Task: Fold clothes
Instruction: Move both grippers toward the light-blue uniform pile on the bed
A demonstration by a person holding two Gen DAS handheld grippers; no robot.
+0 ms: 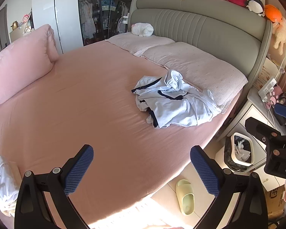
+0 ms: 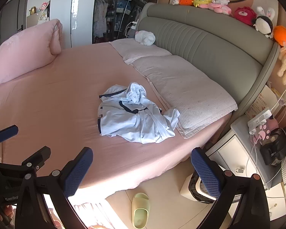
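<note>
Left wrist view: my left tool [image 1: 142, 168] hangs with its jaws wide and nothing between them, above the near edge of the bed [image 1: 76, 105]. The pale blue garment [image 1: 173, 103] with dark trim lies crumpled in a loose heap on the pink sheet, touching the near pillow [image 1: 200, 66] by the headboard. It looks light, soft and limp; I judge it will sag and slide wherever I lift it, so the dark-trimmed edges look like the best places to take hold. Off the bed's corner, on the floor, a waste bin [image 1: 240, 150] lined with a dark bag holds crumpled white paper.

Right wrist view: my right tool [image 2: 142, 168] is likewise spread wide and holds nothing, well short of the garment [image 2: 135, 114], which sits unfolded beside the same pillow [image 2: 185, 99]. The bin [image 2: 196, 189] shows just beyond the bed's corner, its contents hidden by my tool's finger. A green slipper [image 2: 141, 210] lies on the floor below the bed's edge.
</note>
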